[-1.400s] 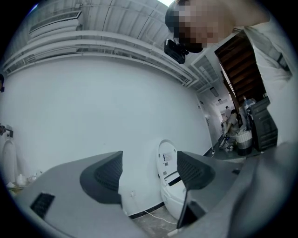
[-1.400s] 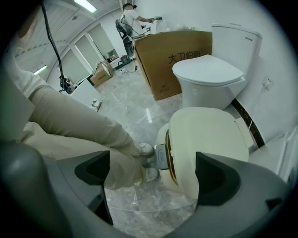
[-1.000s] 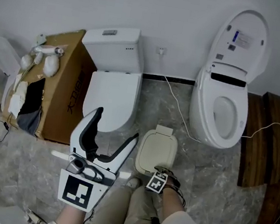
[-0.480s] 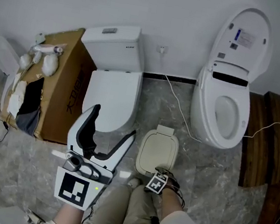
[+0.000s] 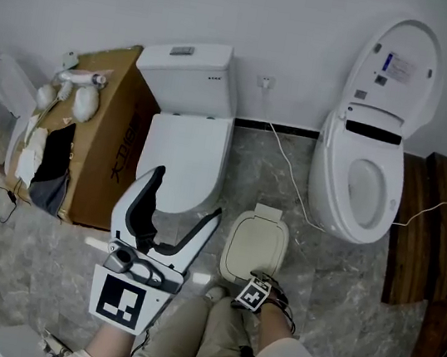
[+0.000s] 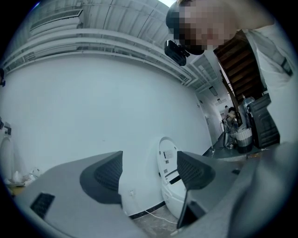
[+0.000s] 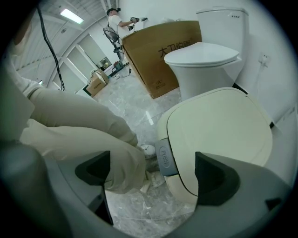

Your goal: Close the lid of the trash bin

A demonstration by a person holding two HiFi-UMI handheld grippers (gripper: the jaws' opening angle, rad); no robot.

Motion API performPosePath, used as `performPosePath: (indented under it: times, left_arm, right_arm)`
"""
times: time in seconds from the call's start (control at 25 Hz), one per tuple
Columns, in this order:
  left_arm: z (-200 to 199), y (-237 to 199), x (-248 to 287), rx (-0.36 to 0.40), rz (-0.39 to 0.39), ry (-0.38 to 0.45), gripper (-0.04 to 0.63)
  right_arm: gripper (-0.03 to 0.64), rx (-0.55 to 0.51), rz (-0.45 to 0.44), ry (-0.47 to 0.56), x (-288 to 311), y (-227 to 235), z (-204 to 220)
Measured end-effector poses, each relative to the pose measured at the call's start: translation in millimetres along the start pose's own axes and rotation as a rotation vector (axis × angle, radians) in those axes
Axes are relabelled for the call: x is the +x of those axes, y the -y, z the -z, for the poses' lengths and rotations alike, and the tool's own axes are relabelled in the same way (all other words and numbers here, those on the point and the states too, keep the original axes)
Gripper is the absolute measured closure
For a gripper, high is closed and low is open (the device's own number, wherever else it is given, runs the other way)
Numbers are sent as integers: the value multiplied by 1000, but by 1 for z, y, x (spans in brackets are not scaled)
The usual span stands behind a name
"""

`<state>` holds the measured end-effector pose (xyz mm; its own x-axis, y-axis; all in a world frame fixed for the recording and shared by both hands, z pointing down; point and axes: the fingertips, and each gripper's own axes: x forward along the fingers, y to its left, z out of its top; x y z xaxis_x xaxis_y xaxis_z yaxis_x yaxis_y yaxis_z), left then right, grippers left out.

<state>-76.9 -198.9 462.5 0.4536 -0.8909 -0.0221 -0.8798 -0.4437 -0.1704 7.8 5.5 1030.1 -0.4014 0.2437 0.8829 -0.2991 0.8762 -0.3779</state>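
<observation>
A cream trash bin (image 5: 254, 248) stands on the marble floor between two toilets, its lid lying flat down on it. In the right gripper view the lid (image 7: 219, 125) fills the right half, with a grey push button (image 7: 164, 158) on the bin's front edge. My right gripper (image 7: 153, 174) is open, low at that front edge, and the button shows between its jaws without touching them. In the head view only its marker cube (image 5: 251, 294) shows. My left gripper (image 5: 187, 193) is raised to the left of the bin, open and empty, facing the wall.
A closed white toilet (image 5: 180, 158) and a cardboard box (image 5: 104, 138) stand to the left. A toilet with its seat cover raised (image 5: 358, 178) is at the right, with a white cable (image 5: 288, 171) on the floor and wooden planks (image 5: 417, 229) beyond it. The person's knee (image 7: 93, 148) is beside the bin.
The head view has shifted slightly. The left gripper moved a little and came back; the right gripper stays at the bin's front edge. The lid lies flat throughout.
</observation>
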Motion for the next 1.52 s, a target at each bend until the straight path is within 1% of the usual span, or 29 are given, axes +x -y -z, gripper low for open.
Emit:
performPosePath:
  times: [0.08, 0.16, 0.24, 0.32, 0.44, 0.52, 0.6, 0.68, 0.84, 0.96, 1.12, 1.16, 1.2, 1.28, 1.36, 1.44, 1.52]
  left_arm:
    - [-5, -1, 3, -2, -1, -3, 244]
    - [-14, -2, 5, -10, 0, 0, 244]
    - [-25, -1, 9, -19, 4, 1, 244]
    - [-39, 1, 11, -35, 8, -4, 244]
    - [-60, 3, 12, -65, 15, -27, 244]
    - [-74, 6, 11, -87, 22, -44, 244]
    - [-89, 10, 9, -103, 32, -54, 244]
    - [-103, 16, 9, -105, 48, -55, 244]
    - [-128, 30, 8, -116, 75, -24, 244]
    - [-136, 41, 4, -142, 92, -4, 244]
    - [-136, 60, -5, -150, 131, 2, 252]
    - [-136, 62, -8, -147, 131, 0, 273]
    - [-135, 64, -10, -142, 130, -5, 307]
    - [-135, 69, -15, -133, 128, -10, 399]
    - [-137, 72, -18, -133, 118, -4, 472]
    - [-138, 73, -20, -131, 100, 1, 525]
    - [-141, 74, -22, -134, 85, 13, 581]
  right_arm:
    - [54, 58, -4, 17, -7, 1, -6]
    - [54, 113, 17, 67, -23, 6, -17]
    - [54, 133, 63, 124, -49, 15, -30]
    - [54, 152, 122, 193, -87, 24, -47]
    - [58, 226, 230, 360, -164, 40, -77]
    - [68, 293, 300, 491, -228, 45, -97]
    - [88, 331, 365, 608, -296, 44, -112]
    - [108, 325, 442, 699, -361, 38, -122]
    - [168, 264, 596, 843, -472, 19, -133]
    - [227, 217, 674, 929, -529, -7, -141]
    - [335, 138, 759, 1004, -575, -46, -151]
    - [367, 121, 778, 1014, -582, -55, -154]
    - [399, 107, 797, 1023, -589, -63, -157]
    - [459, 92, 834, 1048, -603, -77, -161]
    - [533, 91, 873, 1094, -618, -88, -162]
    - [601, 111, 906, 1156, -631, -95, -162]
    - [607, 142, 924, 1207, -641, -100, -160]
